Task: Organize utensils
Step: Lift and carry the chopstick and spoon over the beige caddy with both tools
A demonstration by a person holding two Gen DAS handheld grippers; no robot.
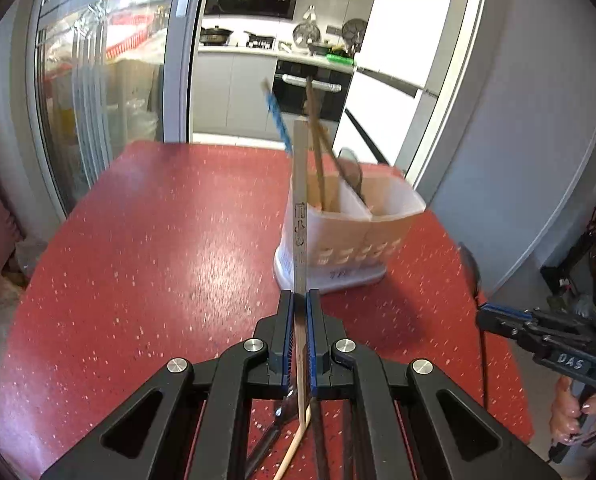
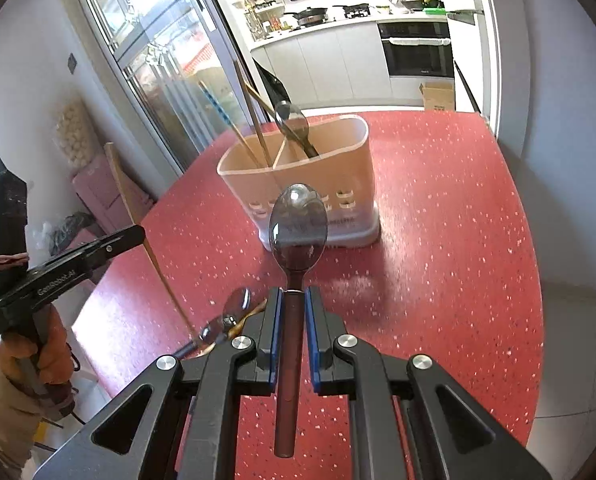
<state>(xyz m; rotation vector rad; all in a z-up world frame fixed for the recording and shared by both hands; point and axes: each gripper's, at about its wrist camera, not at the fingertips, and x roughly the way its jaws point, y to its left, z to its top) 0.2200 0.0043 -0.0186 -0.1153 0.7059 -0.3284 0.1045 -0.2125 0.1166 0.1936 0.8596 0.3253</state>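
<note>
A beige two-compartment utensil holder (image 1: pixel 350 232) stands on the red table (image 1: pixel 158 240); it holds chopsticks (image 1: pixel 316 152) and a dark spoon (image 1: pixel 352 168). My left gripper (image 1: pixel 301 300) is shut on a pale wooden chopstick (image 1: pixel 300 208) that points up in front of the holder. My right gripper (image 2: pixel 294 294) is shut on a dark metal spoon (image 2: pixel 298 228), bowl forward, short of the holder (image 2: pixel 298 184). The right gripper shows at the right edge of the left wrist view (image 1: pixel 484 318). The left gripper shows at the left in the right wrist view (image 2: pixel 138 234).
More utensils lie on the table under my grippers: spoons (image 2: pixel 226 316) and sticks (image 1: pixel 294 448). A glass sliding door (image 1: pixel 98 80) stands to the left, a grey wall (image 1: pixel 538 140) to the right, and a kitchen counter (image 1: pixel 278 52) lies behind.
</note>
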